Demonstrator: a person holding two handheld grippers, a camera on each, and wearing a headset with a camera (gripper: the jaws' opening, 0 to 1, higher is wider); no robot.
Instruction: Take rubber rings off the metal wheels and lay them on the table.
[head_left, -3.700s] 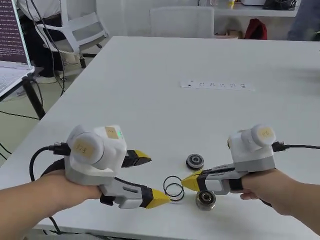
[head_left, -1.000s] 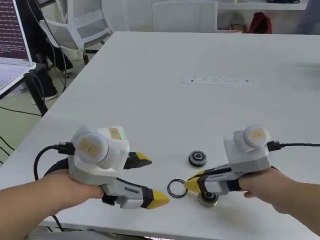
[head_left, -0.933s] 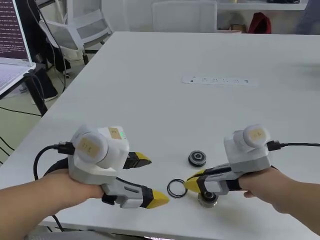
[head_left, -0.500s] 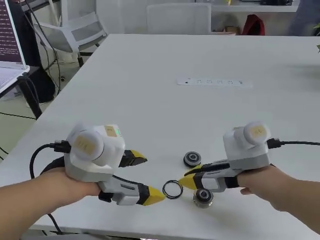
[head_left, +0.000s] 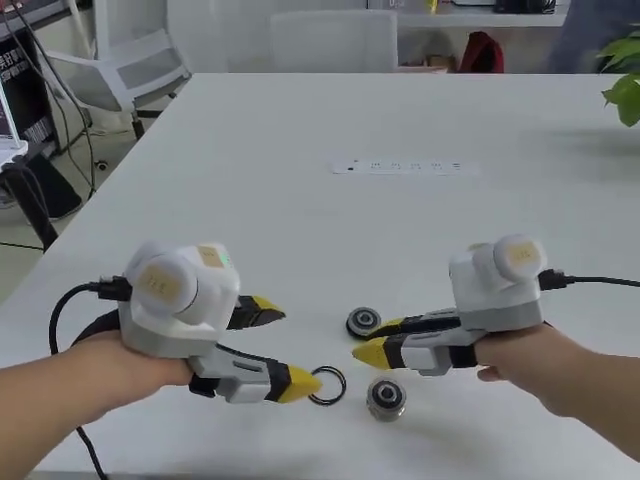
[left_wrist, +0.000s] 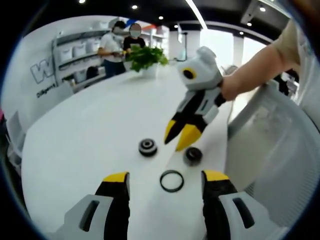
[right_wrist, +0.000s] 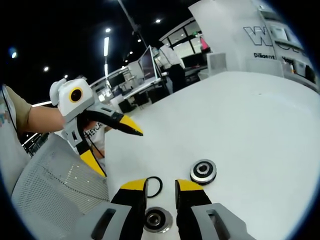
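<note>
A black rubber ring (head_left: 326, 385) lies flat on the white table (head_left: 330, 230) near its front edge. Two metal wheels rest beside it, one farther back (head_left: 362, 321) and one to its right (head_left: 385, 396). My left gripper (head_left: 285, 345) is open, its lower yellow tip close to the ring's left side. In the left gripper view the ring (left_wrist: 171, 180) sits just ahead of the gap, with both wheels (left_wrist: 147, 147) (left_wrist: 192, 155) behind. My right gripper (head_left: 374, 340) hovers above and between the wheels, jaws a little apart and holding nothing. In the right gripper view the ring (right_wrist: 154, 186) and a wheel (right_wrist: 157, 219) show near its jaws.
A white power strip (head_left: 405, 167) lies mid-table. Chairs (head_left: 330, 40) stand at the far end, and a green plant (head_left: 625, 90) is at the right edge. Cables trail from both grippers. Two people (left_wrist: 120, 47) stand far back near shelves.
The head camera has shifted. The two side-by-side rings of 3.7 s ago now read as one ring. My right gripper has drawn slightly up and away from it.
</note>
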